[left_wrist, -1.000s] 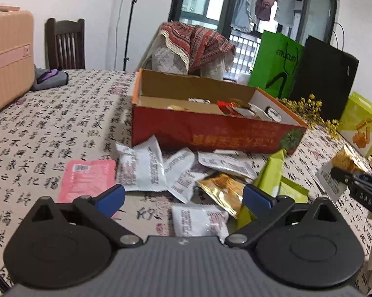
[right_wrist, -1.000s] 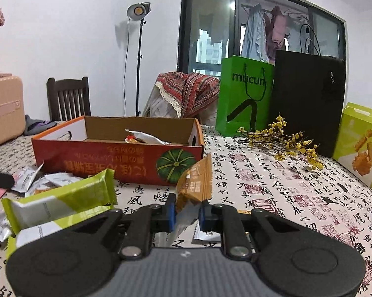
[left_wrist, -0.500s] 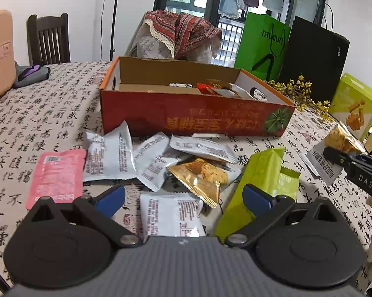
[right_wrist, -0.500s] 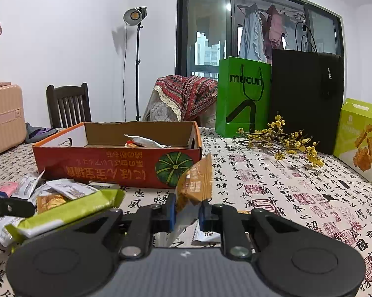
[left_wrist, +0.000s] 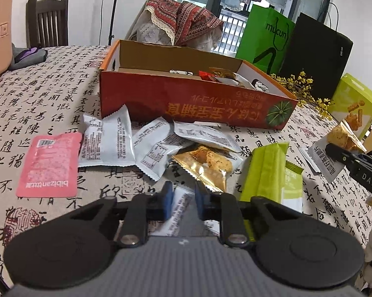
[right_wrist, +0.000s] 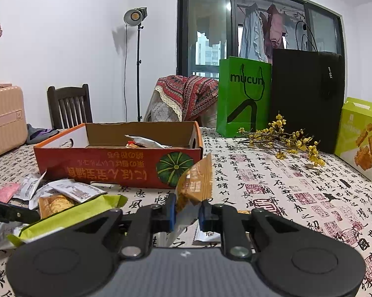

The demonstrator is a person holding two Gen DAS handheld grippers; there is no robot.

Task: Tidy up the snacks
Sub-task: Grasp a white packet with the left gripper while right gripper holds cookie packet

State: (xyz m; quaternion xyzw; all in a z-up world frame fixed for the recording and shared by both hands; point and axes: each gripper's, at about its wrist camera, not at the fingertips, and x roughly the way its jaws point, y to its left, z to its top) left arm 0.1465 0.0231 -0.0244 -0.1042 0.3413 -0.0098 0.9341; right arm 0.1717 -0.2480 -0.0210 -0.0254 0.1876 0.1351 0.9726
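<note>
Both wrist views low over table, facing window, sharing red box (left_wrist: 195,104) (right_wrist: 116,165)

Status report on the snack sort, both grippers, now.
Left gripper just closed on a white snack packet. Right gripper shut on an orange-brown packet. Red box open, path clear; loose packets lie before it.

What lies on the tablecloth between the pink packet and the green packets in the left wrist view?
In the left wrist view, between the pink packet and the green packets lie several white snack packets and a gold cracker packet, overlapping in front of the red box.
</note>
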